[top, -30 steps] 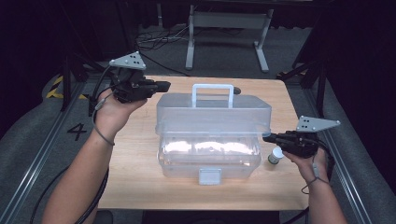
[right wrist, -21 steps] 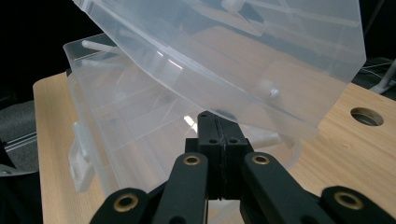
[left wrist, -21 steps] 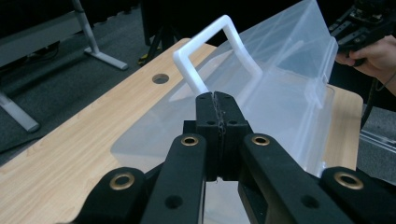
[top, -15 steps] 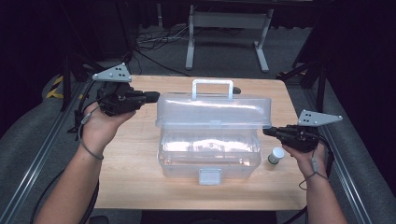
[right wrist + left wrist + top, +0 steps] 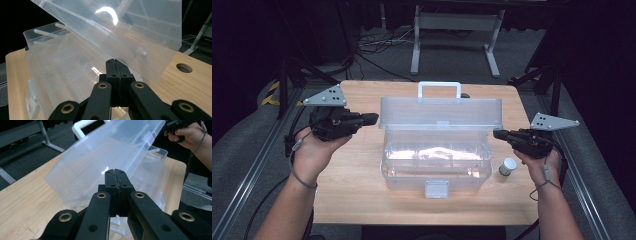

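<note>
Right now your left gripper (image 5: 371, 118) hangs just beside the left end of the lid (image 5: 440, 112), its jaws pressed flat together with nothing between them. In the left gripper view those jaws meet in one black seam, and the lid's frosted face leans across the space ahead of them (whether the tips touch the plastic, you cannot tell from here). Your right gripper (image 5: 499, 134) sits at the other side, near the right end of the box (image 5: 435, 165), jaws likewise closed on nothing. In the right gripper view the tips (image 5: 115, 62) point at the underside of the tilted lid, very close to it, with the box body's ribbed wall off to the left.

The box stands in the middle of the table (image 5: 357, 190), its clear body toward you, latch (image 5: 436, 188) at the front edge. Its lid is raised, propped open, with the white handle (image 5: 439, 88) sticking up behind it. Something pale lies inside the body, blurred by the plastic. A small white-capped vial (image 5: 508, 166) stands on the table just beside the box's right front corner, below your right hand (image 5: 537, 160).
</note>
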Demonstrator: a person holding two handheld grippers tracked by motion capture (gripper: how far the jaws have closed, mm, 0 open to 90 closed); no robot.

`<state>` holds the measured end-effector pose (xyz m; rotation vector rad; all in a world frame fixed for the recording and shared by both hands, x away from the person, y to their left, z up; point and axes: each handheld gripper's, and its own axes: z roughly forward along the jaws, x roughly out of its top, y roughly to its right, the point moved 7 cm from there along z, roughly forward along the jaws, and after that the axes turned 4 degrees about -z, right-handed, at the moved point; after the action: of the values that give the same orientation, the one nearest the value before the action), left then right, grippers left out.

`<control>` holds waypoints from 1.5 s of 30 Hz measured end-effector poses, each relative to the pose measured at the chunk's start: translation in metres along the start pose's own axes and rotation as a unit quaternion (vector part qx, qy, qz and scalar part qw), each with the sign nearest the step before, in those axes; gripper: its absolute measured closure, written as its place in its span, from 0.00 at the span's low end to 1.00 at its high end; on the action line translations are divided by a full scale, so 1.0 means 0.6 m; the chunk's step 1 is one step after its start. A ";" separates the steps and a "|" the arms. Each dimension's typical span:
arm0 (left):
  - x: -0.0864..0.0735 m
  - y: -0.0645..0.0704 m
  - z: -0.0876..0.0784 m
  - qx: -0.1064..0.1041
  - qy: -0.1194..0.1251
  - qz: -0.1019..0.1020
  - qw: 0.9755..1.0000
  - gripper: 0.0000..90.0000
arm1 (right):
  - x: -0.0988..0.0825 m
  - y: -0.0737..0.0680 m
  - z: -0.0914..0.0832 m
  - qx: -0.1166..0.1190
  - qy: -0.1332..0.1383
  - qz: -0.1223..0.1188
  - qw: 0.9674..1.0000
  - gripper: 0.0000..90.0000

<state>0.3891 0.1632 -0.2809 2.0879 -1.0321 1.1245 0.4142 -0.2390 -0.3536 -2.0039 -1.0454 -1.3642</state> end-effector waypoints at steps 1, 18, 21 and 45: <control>-0.003 0.001 0.000 -0.001 -0.001 0.000 1.000 1.00 | 0.000 0.000 0.000 -0.001 0.000 0.000 1.000 1.00; -0.059 -0.002 0.038 -0.010 -0.003 -0.021 1.000 0.99 | 0.008 0.003 0.003 -0.024 0.008 0.012 1.000 1.00; -0.067 -0.007 0.047 -0.005 -0.002 -0.027 1.000 1.00 | 0.008 0.003 0.003 -0.024 0.009 0.013 1.000 1.00; -0.078 -0.029 0.087 0.040 0.037 -0.046 0.997 0.99 | 0.008 0.002 0.004 -0.024 0.011 0.011 1.000 1.00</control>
<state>0.4096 0.1509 -0.3488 2.1158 -0.8615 1.2051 0.4176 -0.2362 -0.3503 -2.0237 -0.9868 -1.4110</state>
